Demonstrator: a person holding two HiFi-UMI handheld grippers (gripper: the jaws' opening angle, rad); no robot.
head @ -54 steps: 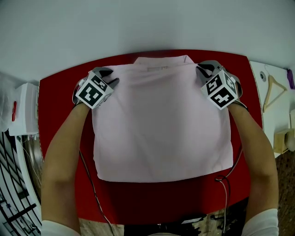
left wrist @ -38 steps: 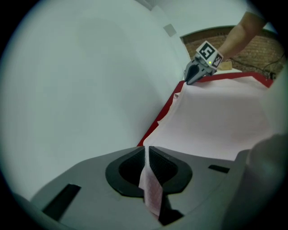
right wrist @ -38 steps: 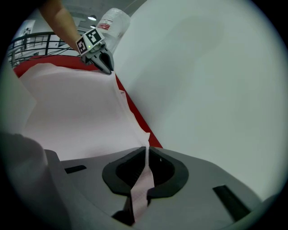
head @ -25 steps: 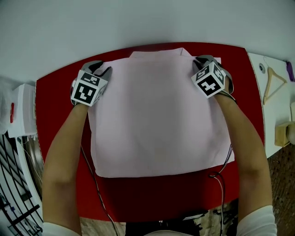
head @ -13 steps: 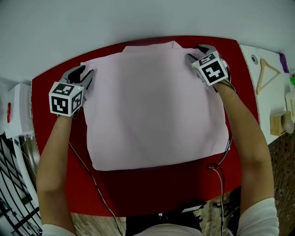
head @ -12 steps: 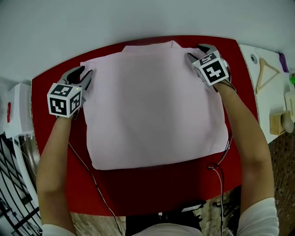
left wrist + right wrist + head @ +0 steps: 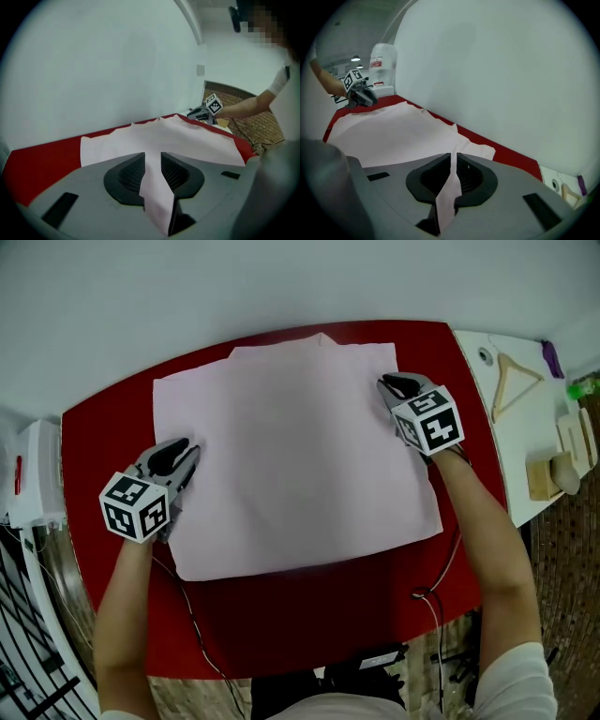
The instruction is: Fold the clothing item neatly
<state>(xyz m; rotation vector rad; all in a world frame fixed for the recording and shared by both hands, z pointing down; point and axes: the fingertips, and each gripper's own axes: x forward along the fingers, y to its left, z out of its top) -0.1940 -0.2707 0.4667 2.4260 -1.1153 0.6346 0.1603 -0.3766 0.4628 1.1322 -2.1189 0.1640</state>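
While the pink garment [image 7: 291,446] lies spread flat on the red tabletop [image 7: 103,427] as one broad rectangle, we judge the folding only partly done: more folds are needed to bring it down to a compact stack. Our left gripper [image 7: 180,456] pinches its left edge and our right gripper [image 7: 398,386] its far right edge. Both pairs of fingers [image 7: 129,174] have just been closing and nip cloth between them. We see no container holding anything.
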